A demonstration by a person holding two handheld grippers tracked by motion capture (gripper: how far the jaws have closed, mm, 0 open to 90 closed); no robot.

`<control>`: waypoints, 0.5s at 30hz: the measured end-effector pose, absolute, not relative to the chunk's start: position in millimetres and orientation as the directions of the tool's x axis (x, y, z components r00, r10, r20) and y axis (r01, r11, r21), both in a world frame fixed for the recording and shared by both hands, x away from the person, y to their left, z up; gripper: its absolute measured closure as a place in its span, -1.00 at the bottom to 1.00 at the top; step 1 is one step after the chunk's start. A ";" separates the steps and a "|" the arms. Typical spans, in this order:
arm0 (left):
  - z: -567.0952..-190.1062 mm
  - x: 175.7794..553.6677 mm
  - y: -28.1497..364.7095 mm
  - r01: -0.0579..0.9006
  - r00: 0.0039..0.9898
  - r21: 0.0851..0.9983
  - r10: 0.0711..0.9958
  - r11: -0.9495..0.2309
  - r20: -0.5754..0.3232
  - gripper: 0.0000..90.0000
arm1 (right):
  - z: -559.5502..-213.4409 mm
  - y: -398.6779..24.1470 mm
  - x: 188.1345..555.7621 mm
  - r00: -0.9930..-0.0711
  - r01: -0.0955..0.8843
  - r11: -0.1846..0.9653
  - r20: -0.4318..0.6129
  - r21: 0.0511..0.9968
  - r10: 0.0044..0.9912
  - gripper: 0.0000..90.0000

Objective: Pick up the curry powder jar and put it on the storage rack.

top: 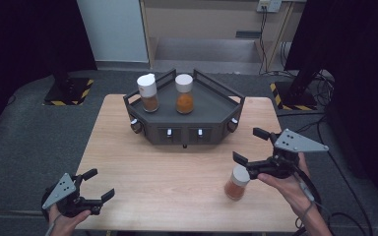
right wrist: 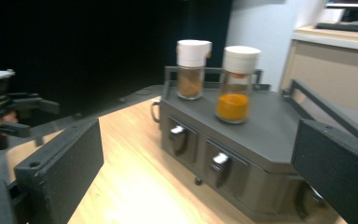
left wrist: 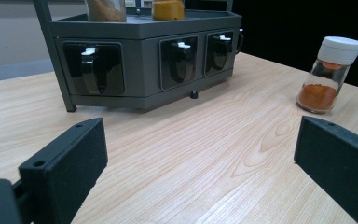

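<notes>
Hovering wide-jawed, the right gripper sits just right of the spice jar, not holding it | jar upright on the table, near right, white cap on | left gripper spread wide too, near left corner | dark rack far centre, two jars on top

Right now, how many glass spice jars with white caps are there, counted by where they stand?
Glass spice jars with white caps on the dark grey rack: 2
Glass spice jar with white cap on the wooden table: 1
Total: 3
</notes>
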State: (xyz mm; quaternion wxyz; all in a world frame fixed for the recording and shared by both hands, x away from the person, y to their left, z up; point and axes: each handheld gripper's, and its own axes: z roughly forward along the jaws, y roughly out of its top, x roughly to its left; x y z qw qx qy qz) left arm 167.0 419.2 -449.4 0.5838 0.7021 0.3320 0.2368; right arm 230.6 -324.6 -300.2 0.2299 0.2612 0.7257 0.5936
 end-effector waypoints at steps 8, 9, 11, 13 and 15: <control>-449.5 167.8 418.2 0.192 0.668 0.976 0.742 -0.099 -0.056 -0.97 | -320.3 -348.6 213.6 -0.684 0.122 0.132 -0.013 0.984 0.729 -0.94; -449.4 168.1 418.0 0.193 0.668 0.976 0.742 -0.099 -0.057 -0.97 | -322.3 -351.2 213.2 -0.680 0.125 0.127 -0.008 0.984 0.733 -0.94; -449.2 168.6 417.7 0.193 0.669 0.976 0.741 -0.100 -0.056 -0.97 | -326.5 -355.8 211.2 -0.664 0.130 0.129 -0.010 0.983 0.748 -0.94; -449.4 168.4 417.5 0.191 0.669 0.977 0.741 -0.099 -0.056 -0.97 | -329.7 -359.2 209.0 -0.649 0.133 0.141 -0.021 0.981 0.761 -0.94; -449.4 168.1 417.8 0.191 0.668 0.977 0.742 -0.098 -0.056 -0.97 | -333.7 -363.4 206.4 -0.634 0.145 0.143 -0.019 0.979 0.773 -0.94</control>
